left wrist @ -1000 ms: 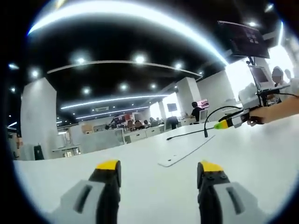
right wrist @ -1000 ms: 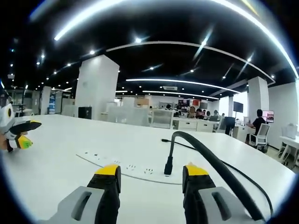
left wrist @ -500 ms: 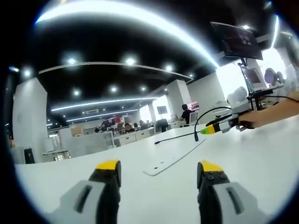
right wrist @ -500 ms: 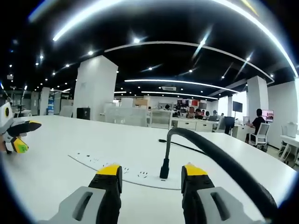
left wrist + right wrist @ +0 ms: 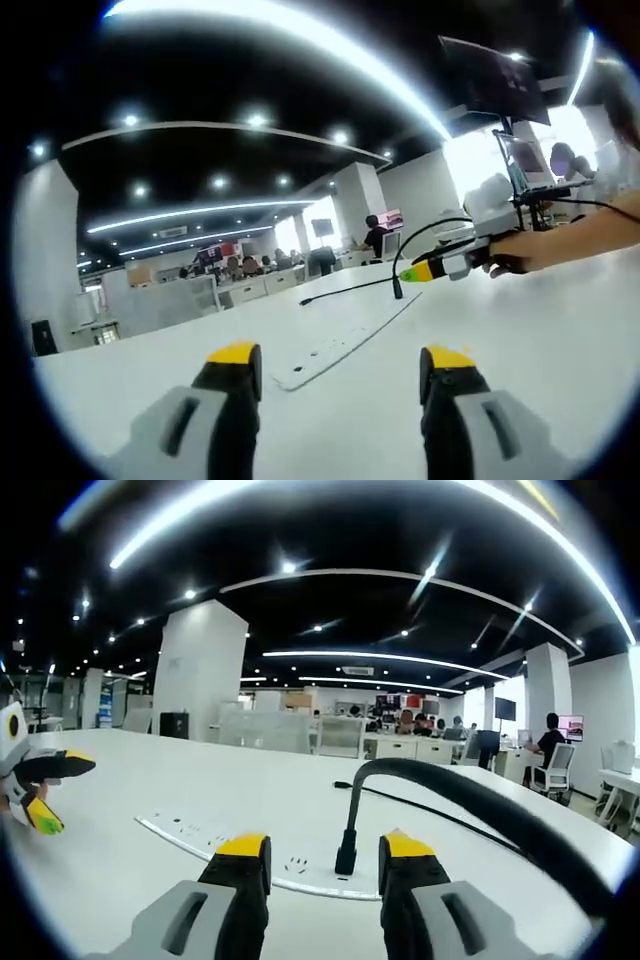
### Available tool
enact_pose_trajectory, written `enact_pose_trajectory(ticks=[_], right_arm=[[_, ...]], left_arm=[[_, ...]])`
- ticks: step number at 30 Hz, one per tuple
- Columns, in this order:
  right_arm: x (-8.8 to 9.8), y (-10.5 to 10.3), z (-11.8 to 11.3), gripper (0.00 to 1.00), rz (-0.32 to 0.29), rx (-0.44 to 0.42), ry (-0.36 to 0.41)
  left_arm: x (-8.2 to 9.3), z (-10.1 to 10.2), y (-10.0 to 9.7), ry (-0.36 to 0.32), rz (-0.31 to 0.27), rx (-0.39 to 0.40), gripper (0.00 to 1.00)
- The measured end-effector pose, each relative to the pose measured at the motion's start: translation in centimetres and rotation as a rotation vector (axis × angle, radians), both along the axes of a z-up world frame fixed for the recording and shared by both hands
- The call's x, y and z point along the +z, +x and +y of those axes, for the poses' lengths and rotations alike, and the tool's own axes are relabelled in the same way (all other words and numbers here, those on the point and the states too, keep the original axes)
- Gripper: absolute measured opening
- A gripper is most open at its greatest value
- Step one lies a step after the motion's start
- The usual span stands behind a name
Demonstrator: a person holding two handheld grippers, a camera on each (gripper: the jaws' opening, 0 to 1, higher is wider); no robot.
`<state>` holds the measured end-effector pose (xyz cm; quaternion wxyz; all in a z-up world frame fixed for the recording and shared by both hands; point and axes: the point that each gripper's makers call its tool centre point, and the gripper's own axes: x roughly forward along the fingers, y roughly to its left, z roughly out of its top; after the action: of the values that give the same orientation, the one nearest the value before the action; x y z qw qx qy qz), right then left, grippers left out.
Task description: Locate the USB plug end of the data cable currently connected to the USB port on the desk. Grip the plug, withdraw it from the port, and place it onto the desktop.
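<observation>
Right gripper (image 5: 318, 852): I see open gap between the jaws, plug (image 5: 346, 852) standing upright in it, seated in the strip (image 5: 200, 834). Cable (image 5: 480, 805) arches up and over to the right, crowding that side. Left of the strip, bare bench (image 5: 130, 780) out to the left gripper (image 5: 40, 790). Left gripper view: jaws apart over bare bench; nearest obstacle is the strip ahead, well apart.
</observation>
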<state>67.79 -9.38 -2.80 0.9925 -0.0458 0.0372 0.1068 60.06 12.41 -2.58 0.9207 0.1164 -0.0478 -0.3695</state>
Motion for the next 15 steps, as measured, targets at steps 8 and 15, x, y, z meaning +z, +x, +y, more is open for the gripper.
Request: enact_pose_trajectory(ticks=[8,15], right_arm=[[0.2,0.7,0.2,0.44,0.0,-0.001,-0.003],[0.0,1.4,0.3,0.44,-0.004,-0.001,-0.012]], left_arm=[[0.1,-2.3,0.0,-0.033,0.031,-0.041,0.63],[-0.1,-4.0,0.1,-0.051,0.046,-0.062,0.63]])
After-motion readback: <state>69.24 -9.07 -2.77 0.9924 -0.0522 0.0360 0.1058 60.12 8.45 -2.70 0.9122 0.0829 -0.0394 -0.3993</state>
